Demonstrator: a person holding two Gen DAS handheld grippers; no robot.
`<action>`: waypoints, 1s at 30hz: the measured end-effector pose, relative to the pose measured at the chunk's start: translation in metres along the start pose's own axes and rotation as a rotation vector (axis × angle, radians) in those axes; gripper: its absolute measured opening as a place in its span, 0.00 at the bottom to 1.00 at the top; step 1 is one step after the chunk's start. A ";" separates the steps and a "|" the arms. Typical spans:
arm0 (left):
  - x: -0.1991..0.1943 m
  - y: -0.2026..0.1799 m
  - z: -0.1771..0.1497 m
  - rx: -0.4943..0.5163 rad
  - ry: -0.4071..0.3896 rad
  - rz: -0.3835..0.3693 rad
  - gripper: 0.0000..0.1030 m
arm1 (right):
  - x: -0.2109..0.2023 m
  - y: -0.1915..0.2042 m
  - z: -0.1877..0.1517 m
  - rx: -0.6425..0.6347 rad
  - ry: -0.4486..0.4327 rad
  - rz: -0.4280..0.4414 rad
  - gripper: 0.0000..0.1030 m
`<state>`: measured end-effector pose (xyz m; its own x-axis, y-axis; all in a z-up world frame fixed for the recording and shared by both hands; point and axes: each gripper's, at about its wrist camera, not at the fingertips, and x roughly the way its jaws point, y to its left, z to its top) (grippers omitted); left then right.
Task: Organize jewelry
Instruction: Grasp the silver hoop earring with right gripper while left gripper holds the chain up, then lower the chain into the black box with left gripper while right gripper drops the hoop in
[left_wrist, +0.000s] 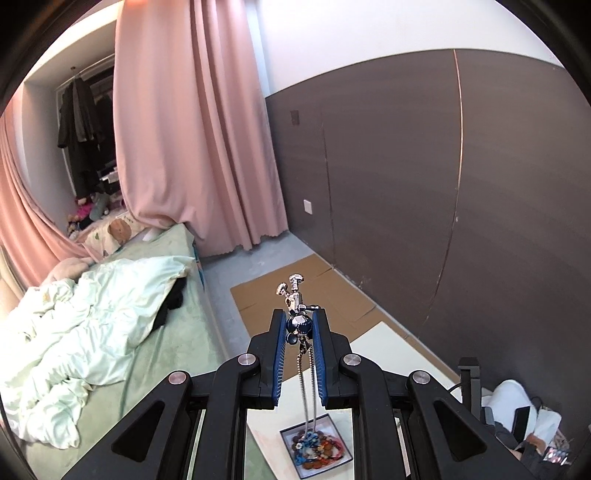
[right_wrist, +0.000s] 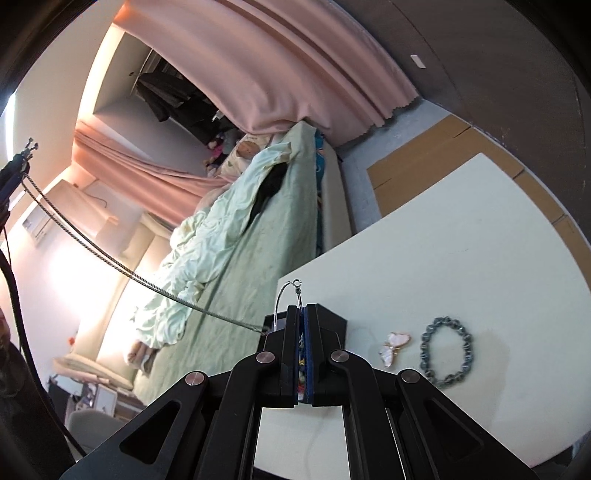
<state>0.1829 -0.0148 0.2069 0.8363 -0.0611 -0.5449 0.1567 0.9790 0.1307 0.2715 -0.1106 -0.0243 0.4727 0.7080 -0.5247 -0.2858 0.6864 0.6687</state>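
My left gripper (left_wrist: 300, 325) is shut on a silver and dark blue figure pendant (left_wrist: 295, 306), held high above the table. Its silver chain (left_wrist: 306, 391) hangs down into a white-rimmed jewelry box (left_wrist: 316, 445) full of coloured beads. In the right wrist view the same chain (right_wrist: 110, 258) runs taut from the upper left to a small black box (right_wrist: 328, 321) at my right gripper (right_wrist: 303, 314). The right gripper is shut on a thin silver hoop (right_wrist: 286, 295). A pink butterfly clip (right_wrist: 393, 347) and a grey-blue bead bracelet (right_wrist: 447, 350) lie on the white table (right_wrist: 461, 229).
A bed with a pale green duvet (left_wrist: 92, 317) stands left of the table. Flattened cardboard (left_wrist: 295, 291) lies on the floor by the dark wall panel (left_wrist: 443, 184). Pink curtains (left_wrist: 192, 129) hang behind. Bags and clutter (left_wrist: 517, 417) sit at the table's right end.
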 end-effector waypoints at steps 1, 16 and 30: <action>0.003 0.001 -0.001 0.001 0.006 -0.001 0.15 | 0.001 0.000 0.000 0.002 0.002 0.001 0.03; 0.044 -0.002 -0.011 0.033 0.047 -0.034 0.15 | 0.003 -0.012 0.004 0.037 0.000 0.011 0.04; 0.116 0.007 -0.086 -0.035 0.199 -0.097 0.15 | 0.005 -0.012 0.004 0.041 0.006 0.015 0.04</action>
<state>0.2360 0.0019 0.0737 0.6973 -0.1186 -0.7069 0.2094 0.9769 0.0427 0.2805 -0.1161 -0.0329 0.4635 0.7194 -0.5174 -0.2588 0.6683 0.6974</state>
